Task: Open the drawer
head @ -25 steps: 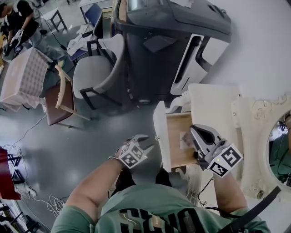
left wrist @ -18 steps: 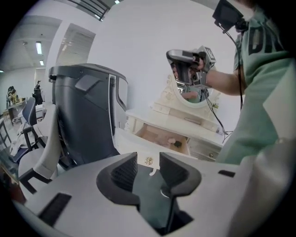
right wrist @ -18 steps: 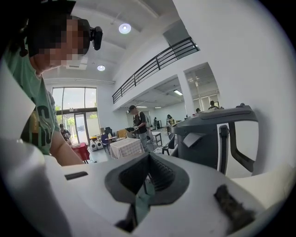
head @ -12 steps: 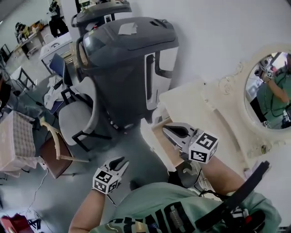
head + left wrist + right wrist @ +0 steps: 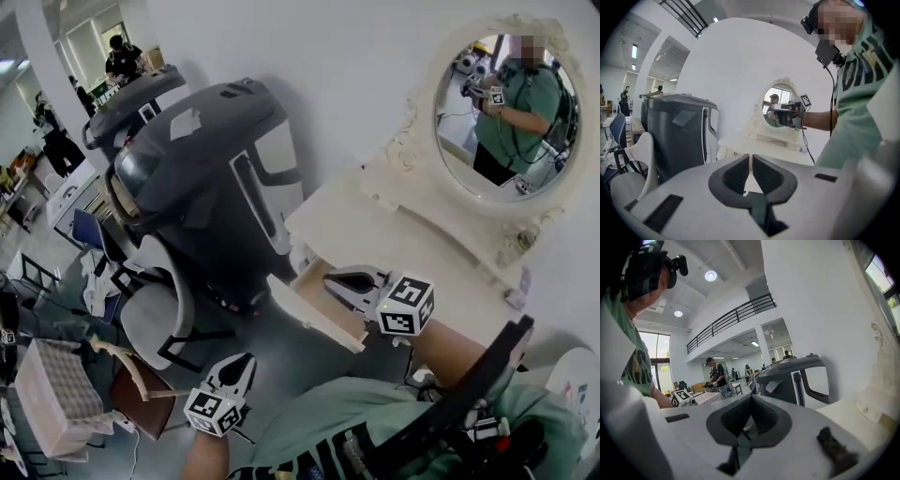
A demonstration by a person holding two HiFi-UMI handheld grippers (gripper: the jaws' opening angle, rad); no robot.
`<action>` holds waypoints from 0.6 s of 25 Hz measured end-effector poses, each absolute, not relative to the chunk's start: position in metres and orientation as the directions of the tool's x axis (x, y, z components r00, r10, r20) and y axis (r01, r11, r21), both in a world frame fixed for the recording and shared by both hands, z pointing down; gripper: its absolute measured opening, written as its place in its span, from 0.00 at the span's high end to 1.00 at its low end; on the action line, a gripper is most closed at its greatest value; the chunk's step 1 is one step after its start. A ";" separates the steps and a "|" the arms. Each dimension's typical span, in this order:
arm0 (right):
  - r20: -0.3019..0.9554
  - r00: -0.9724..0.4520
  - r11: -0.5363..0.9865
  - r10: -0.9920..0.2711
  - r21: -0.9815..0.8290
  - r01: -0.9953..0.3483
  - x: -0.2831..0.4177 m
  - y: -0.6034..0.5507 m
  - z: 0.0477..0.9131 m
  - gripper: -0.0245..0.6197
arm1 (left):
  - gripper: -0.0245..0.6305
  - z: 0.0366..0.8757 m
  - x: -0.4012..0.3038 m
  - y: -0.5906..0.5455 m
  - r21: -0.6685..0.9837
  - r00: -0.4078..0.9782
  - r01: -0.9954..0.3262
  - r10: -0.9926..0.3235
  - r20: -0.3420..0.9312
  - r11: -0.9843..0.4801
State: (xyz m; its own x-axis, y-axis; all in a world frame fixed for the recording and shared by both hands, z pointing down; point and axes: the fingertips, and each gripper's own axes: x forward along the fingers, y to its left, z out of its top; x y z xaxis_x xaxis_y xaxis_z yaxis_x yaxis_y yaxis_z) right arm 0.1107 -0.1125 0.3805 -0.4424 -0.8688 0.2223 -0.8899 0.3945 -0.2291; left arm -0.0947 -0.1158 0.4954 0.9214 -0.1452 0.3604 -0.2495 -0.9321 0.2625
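The white dresser (image 5: 375,220) has its drawer (image 5: 309,314) pulled out, with the wooden inside showing. My right gripper (image 5: 328,278) hovers just over the open drawer, jaws shut with nothing between them; in the right gripper view (image 5: 751,397) the tips meet. My left gripper (image 5: 246,359) hangs over the floor, below and left of the drawer front and apart from it. Its jaws are closing: in the left gripper view (image 5: 750,157) only a thin slit is left and nothing sits between them. That view also shows the dresser top (image 5: 759,143).
A large dark grey machine (image 5: 206,169) stands left of the dresser. A grey chair (image 5: 155,319), a wooden chair (image 5: 131,394) and a table with a checked cloth (image 5: 52,394) stand on the floor at left. The oval mirror (image 5: 506,103) rises behind the dresser. People stand far off.
Both grippers have risen and the head view has tipped up toward the mirror. The left gripper's jaws went from wide apart to nearly touching as it drew away from the drawer front.
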 end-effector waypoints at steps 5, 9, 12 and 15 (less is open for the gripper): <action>0.194 -0.378 0.338 -0.905 -0.211 -0.917 0.168 -0.094 0.368 0.95 | 0.94 0.471 -0.048 -0.110 0.258 0.927 -0.228 -0.129 0.352 -0.939; 0.172 -0.328 0.297 -0.929 -0.186 -0.937 0.217 -0.073 0.355 0.95 | 0.95 0.452 -0.003 -0.102 0.235 0.936 -0.188 -0.102 0.338 -0.954; 0.168 -0.293 0.266 -0.941 -0.166 -0.950 0.247 -0.054 0.354 0.95 | 0.95 0.439 0.030 -0.099 0.223 0.945 -0.156 -0.080 0.317 -0.962; 0.170 -0.250 0.221 -0.953 -0.171 -0.960 0.276 -0.038 0.355 0.95 | 0.95 0.426 0.065 -0.095 0.228 0.958 -0.109 -0.041 0.284 -0.968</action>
State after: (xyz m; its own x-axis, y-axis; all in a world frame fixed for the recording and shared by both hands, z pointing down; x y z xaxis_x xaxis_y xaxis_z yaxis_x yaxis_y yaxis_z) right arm 0.2755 -0.0376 0.3554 -0.2498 -0.9532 0.1704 -0.9602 0.2210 -0.1710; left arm 0.0652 -0.0946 0.4257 0.9580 -0.0409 0.2839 -0.1088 -0.9676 0.2279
